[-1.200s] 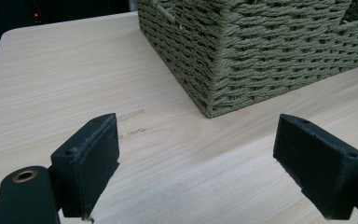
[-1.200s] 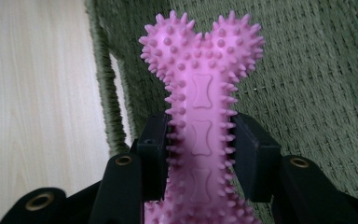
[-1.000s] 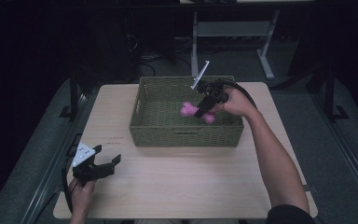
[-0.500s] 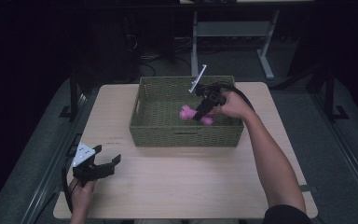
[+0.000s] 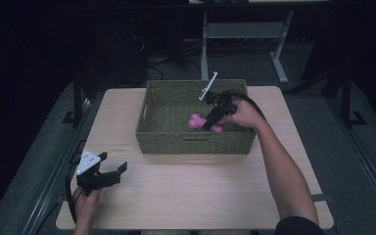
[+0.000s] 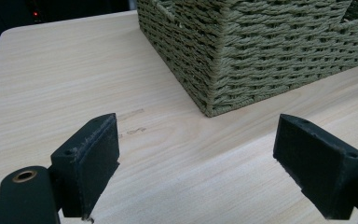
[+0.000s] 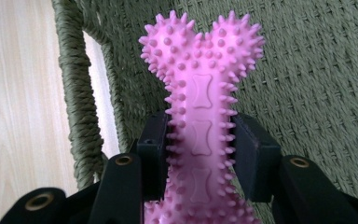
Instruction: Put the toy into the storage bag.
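We find the right gripper (image 5: 209,122) lowered into the woven green basket (image 5: 196,142), which stands at the middle of the tabletop's far edge, its jaws pinching a pink toy bone (image 7: 200,116) by the shaft. The bone is bright pink rubber or plastic, studded all over with short rounded spikes; its shaft carries small embossed bone outlines in a row, and its free end flares into two rounded lobes. In the right gripper view the black pads (image 7: 256,154) press on both sides of the shaft, with the lobed end projecting beyond them towards the basket's woven wall. From the high view we see the bone (image 5: 194,121) inside the basket, right of its centre; whether it touches the basket floor we cannot tell. The left gripper (image 5: 108,174) sits near the tabletop's near left corner, well apart from the basket, its jaws spread wide over bare wood (image 6: 168,163) with nothing between them.
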{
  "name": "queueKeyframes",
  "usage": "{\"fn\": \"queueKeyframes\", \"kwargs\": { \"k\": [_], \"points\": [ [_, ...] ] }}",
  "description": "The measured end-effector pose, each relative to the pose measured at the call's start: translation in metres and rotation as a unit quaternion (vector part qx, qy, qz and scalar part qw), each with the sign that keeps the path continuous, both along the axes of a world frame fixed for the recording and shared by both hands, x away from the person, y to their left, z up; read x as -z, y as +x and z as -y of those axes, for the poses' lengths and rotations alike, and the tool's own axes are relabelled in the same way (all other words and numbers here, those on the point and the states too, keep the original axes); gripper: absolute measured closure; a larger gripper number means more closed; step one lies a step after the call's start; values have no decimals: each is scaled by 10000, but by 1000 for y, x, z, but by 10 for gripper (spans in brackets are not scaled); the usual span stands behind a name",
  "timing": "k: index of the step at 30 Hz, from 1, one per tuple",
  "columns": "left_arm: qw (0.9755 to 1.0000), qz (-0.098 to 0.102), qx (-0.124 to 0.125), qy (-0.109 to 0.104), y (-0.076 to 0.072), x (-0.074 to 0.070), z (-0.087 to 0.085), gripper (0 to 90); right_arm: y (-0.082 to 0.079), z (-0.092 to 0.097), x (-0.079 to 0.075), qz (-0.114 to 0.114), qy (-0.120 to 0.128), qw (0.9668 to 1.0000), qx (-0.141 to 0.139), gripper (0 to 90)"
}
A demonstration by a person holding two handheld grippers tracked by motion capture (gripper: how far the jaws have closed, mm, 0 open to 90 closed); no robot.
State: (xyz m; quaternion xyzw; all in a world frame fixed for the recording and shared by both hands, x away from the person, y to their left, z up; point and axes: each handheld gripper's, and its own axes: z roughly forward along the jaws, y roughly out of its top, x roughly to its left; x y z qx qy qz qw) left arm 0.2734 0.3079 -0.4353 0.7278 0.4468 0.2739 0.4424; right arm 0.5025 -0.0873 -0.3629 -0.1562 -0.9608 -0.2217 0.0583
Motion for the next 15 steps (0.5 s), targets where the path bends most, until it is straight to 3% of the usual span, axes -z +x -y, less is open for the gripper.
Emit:
{"fn": "queueKeyframes", "kwargs": {
  "k": [15],
  "points": [
    [10000,1,2,8,0,0,0,138,-1,2,15,-163,-55,9998,22,580]
  ]
}}
